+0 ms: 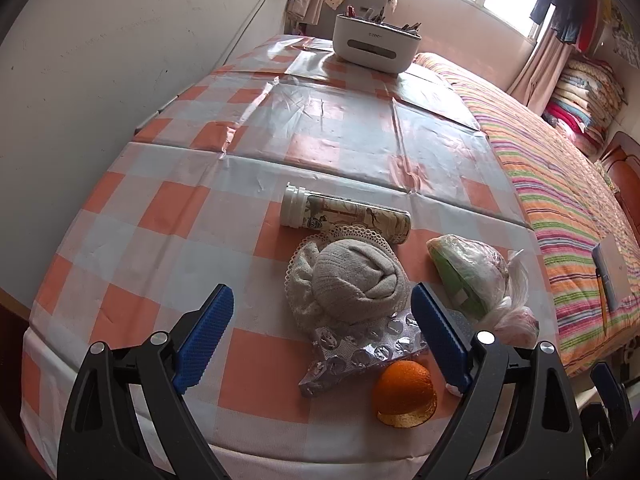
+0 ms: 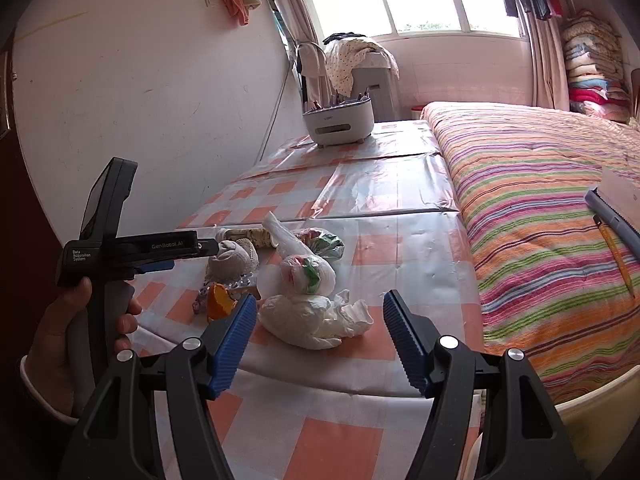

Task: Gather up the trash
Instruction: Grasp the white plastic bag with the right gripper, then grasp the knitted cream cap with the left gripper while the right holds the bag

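A: From the left wrist, the left tongs gape wide with nothing held, over the grey rolled sock, the blister packs and the orange peel on the checked worktop.

B: The right wrist alone shows the hand holding them, and the white tied bag lying beyond the right tongs, open and empty.
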{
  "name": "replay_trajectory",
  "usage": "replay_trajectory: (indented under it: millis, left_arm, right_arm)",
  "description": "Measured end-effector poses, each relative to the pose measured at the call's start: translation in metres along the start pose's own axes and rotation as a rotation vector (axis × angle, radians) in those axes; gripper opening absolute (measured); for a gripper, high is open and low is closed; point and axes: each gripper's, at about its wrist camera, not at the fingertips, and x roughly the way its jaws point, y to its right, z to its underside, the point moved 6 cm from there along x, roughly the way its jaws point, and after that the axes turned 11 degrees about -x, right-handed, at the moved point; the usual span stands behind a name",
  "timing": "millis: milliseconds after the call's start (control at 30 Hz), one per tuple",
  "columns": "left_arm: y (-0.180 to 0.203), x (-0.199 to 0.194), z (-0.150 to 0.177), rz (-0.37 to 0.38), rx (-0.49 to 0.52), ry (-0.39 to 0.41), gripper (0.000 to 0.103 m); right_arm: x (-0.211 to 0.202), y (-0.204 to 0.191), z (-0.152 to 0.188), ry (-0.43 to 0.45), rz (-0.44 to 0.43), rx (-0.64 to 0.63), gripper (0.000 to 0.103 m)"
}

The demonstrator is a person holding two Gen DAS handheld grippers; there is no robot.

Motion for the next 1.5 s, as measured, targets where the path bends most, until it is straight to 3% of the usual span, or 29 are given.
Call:
replay_trajectory:
  millis: [333, 1000, 1067, 1167, 1233, 1267, 1500]
  left_arm:
    - [0.004, 0.023, -0.007, -0.006, 0.013, -0.042, 0.089]
    - [0.012, 0.049, -0.005, 0.056, 0.013, -0.089, 0.088]
    - [0.014, 0.048, -0.004, 0.055, 0.021, -0.083, 0.088]
    - [0.018, 0.047, -0.001, 0.081, 0.039, -0.084, 0.076]
    - [0.024, 0.045, 0.001, 0.125, 0.046, -0.100, 0.058]
    - [0.026, 0.044, 0.003, 0.139, 0.051, -0.107, 0.054]
    - [0.027, 0.039, 0.005, 0.128, 0.055, -0.082, 0.047]
  right_arm:
    - [0.057, -0.002, -0.006, -0.109, -0.027, -0.037, 0.064]
    - [0.106, -0.012, 0.004, -0.257, -0.051, -0.095, 0.064]
    - [0.107, -0.015, 0.007, -0.272, -0.063, -0.093, 0.055]
    - [0.105, -0.017, 0.009, -0.280, -0.082, -0.084, 0.041]
    - [0.103, -0.017, 0.008, -0.275, -0.086, -0.071, 0.033]
    - [0.102, -0.017, 0.007, -0.271, -0.092, -0.062, 0.032]
    - [0.087, -0.021, 0.003, -0.237, -0.107, -0.047, 0.027]
